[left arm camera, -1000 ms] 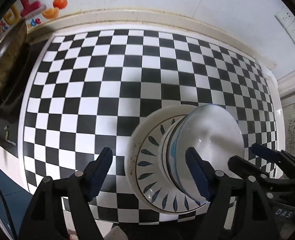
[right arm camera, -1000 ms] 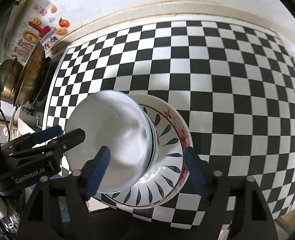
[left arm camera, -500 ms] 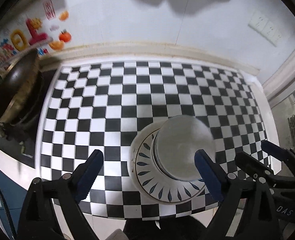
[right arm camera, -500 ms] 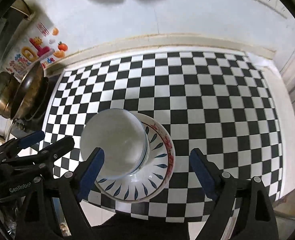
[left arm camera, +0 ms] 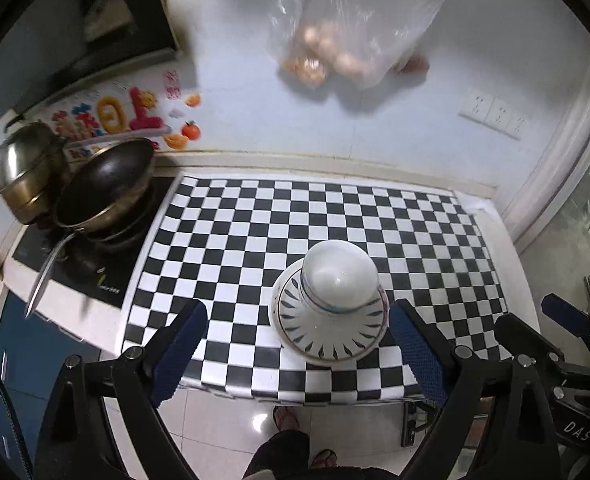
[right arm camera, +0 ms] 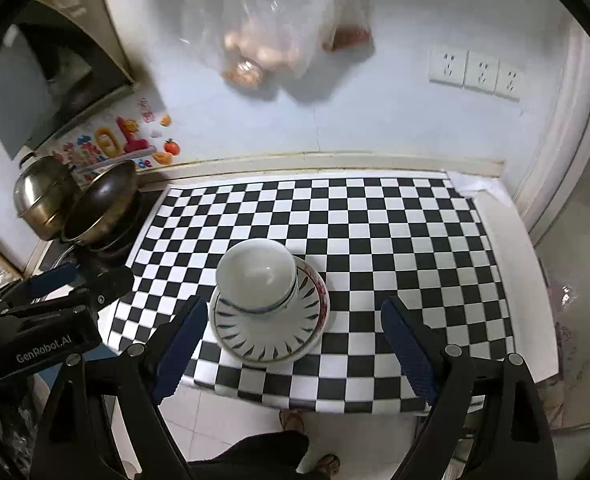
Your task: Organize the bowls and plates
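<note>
A stack of white bowls (left arm camera: 339,276) stands inside a white plate with blue leaf marks (left arm camera: 327,340) near the front edge of the checkered counter (left arm camera: 335,208). The stack (right arm camera: 257,270) and the plate (right arm camera: 267,338) also show in the right wrist view. My left gripper (left arm camera: 295,354) is open and empty, high above and in front of the stack. My right gripper (right arm camera: 293,348) is open and empty, held likewise above the counter's front edge. Each gripper shows in the other's view, the right (left arm camera: 567,344) and the left (right arm camera: 43,300).
A dark wok (left arm camera: 103,188) and a steel pot (left arm camera: 27,176) sit on the stove at the left. A plastic bag of eggs (left arm camera: 335,40) hangs on the wall. Wall sockets (right arm camera: 475,72) are at the right. The person's feet (left arm camera: 291,420) show on the tiled floor below.
Both grippers have risen and drawn back from the stack. The view has widened to the wall, stove and floor. The bowls and plate stay on the counter.
</note>
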`<state>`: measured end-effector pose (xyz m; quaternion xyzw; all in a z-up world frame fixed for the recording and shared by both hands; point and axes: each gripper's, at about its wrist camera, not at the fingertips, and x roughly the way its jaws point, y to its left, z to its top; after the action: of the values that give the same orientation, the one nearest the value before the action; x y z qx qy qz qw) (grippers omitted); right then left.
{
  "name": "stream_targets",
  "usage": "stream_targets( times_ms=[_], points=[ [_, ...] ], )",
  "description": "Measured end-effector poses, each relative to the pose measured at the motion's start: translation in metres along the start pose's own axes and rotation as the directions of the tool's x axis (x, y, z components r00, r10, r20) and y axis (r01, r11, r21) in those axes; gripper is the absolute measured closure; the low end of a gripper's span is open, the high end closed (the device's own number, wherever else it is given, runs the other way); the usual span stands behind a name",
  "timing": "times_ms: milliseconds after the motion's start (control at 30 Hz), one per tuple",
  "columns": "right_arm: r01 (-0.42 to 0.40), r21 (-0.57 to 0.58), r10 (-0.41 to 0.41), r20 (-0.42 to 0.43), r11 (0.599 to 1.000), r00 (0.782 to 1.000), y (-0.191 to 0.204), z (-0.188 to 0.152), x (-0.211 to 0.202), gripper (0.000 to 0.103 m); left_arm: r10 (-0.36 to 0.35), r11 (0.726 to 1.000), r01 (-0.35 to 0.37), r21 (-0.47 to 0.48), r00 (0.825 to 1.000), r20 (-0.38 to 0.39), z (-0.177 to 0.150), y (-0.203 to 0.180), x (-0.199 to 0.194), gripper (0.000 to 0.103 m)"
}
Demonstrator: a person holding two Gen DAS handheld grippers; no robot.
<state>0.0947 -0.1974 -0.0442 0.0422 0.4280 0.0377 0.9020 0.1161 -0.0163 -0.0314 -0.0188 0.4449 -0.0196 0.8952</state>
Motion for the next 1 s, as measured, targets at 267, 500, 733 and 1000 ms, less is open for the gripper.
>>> stream_targets(
  times_ms=[267,500,733,1000],
  points=[
    [-0.016,-0.059,0.022,0.093,0.998,0.995,0.011,-0.051,-0.097,0.011,0.034,0.999,-0.033,-0.019,0.998,0.051,-0.054,-0.009,-0.079,0.010],
    [-0.014,-0.094,0.028,0.148,0.995,0.989,0.019,-0.089,-0.159,0.010,0.060,0.998,-0.059,-0.017,0.995,0.080,-0.091,-0.013,-0.125,0.010],
    [0.007,-0.100,0.010,0.162,0.995,0.987,0.016,-0.110,-0.185,0.010,0.082,0.997,-0.080,-0.019,0.990,0.118,-0.105,-0.017,-0.147,0.010],
    [0.039,-0.091,-0.019,0.208,0.995,0.978,0.010,-0.102,-0.191,0.007,0.090,0.996,-0.089,-0.011,0.985,0.148,-0.103,-0.022,-0.150,0.010]
  ],
)
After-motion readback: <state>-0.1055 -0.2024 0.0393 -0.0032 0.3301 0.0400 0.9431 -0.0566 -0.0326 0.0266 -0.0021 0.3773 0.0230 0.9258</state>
